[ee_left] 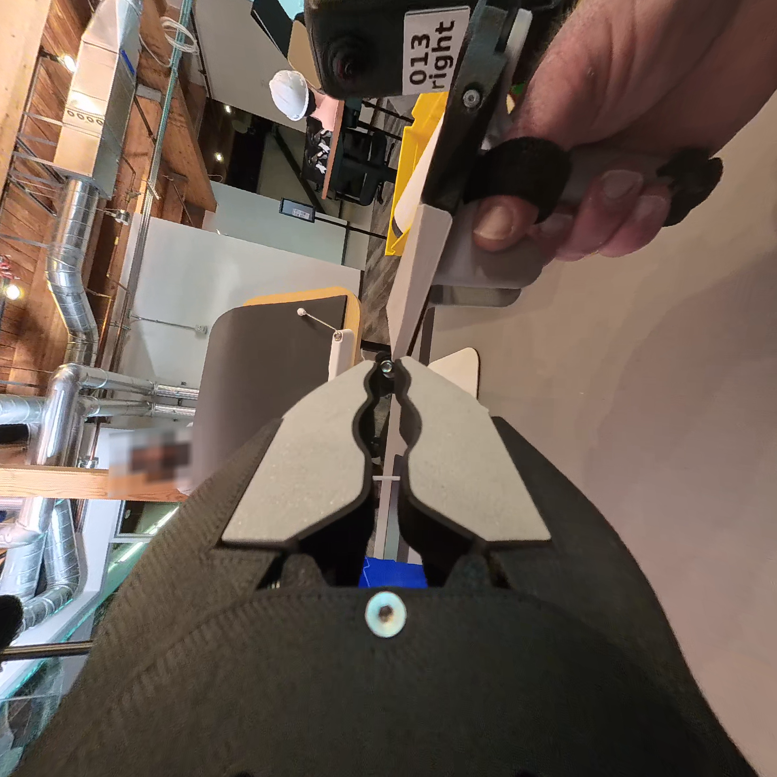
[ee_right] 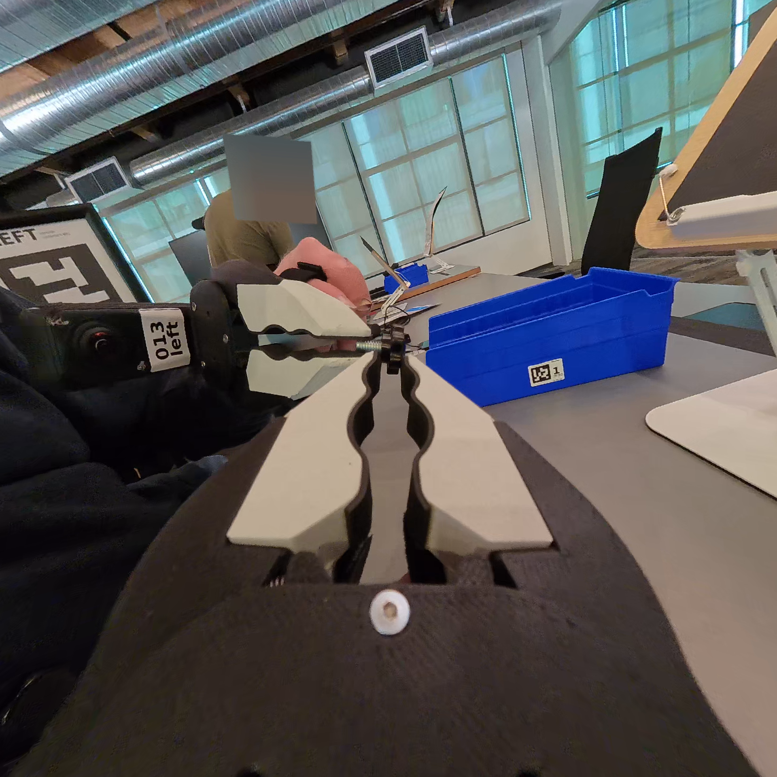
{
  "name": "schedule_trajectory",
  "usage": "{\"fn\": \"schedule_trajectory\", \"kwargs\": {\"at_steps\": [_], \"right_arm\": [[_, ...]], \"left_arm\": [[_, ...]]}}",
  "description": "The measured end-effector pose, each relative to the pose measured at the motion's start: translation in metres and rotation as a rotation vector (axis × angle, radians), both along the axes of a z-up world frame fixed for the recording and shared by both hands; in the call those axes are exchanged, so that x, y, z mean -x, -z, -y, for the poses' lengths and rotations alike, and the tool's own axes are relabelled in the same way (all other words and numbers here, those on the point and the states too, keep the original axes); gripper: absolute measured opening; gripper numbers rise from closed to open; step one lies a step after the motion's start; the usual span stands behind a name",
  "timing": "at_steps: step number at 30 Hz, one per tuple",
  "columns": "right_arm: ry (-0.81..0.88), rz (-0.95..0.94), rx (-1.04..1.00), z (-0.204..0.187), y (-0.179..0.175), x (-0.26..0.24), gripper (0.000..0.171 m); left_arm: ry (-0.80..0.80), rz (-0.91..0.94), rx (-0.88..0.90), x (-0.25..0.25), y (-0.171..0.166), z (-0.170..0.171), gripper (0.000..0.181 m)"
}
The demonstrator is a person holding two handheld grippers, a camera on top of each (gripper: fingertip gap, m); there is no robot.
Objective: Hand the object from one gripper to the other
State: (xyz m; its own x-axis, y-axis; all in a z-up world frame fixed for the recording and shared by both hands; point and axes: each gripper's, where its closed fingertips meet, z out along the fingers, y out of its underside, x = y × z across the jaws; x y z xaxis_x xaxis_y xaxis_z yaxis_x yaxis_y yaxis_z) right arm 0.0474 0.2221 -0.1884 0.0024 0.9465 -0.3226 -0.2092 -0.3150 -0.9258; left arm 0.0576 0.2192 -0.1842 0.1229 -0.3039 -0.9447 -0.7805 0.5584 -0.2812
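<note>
Knob [ee_right: 392,345] pinched at both ends, left claw [ee_right: 370,336] clamped on its screw, right claw [ee_right: 390,357] on its head; left should release first, gently.

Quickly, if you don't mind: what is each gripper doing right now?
Left gripper: shut on the knob screw's threaded shaft.
Right gripper: closed around the same screw's black star knob; firmness of grip cannot be told.

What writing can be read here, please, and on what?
I will not quote writing; these bear it:
White label on the right gripper's camera housing.
White label on the left gripper's camera housing.
Code sticker on the blue bin.
Black-and-white marker board behind the left gripper.
Dark wall sign: too small.
</note>
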Motion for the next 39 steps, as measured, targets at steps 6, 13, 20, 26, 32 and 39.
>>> {"fn": "schedule_trajectory", "kwargs": {"at_steps": [6,13,20,26,32,39], "right_arm": [[-0.032,-0.002,0.011,0.003,-0.001,0.000,0.006],[-0.054,-0.019,0.029,0.005,-0.002,0.001,0.006],[-0.063,-0.025,0.026,0.006,-0.003,0.001,0.007],[-0.030,-0.016,-0.003,0.000,-0.003,-0.002,0.013],[0.140,0.154,-0.342,0.000,0.001,0.000,0.025],[0.373,0.405,-0.938,0.007,0.007,0.005,0.030]], "left_arm": [[0.014,-0.004,0.003,0.000,0.000,0.002,0.005],[0.021,-0.013,0.027,0.000,-0.002,0.004,0.005],[0.027,-0.004,0.043,0.001,-0.002,0.005,0.005],[0.031,0.078,0.137,0.006,-0.007,0.005,0.005],[0.059,0.304,0.529,0.015,-0.013,0.003,0.005],[0.088,0.416,1.009,0.014,-0.003,0.010,0.005]]}}
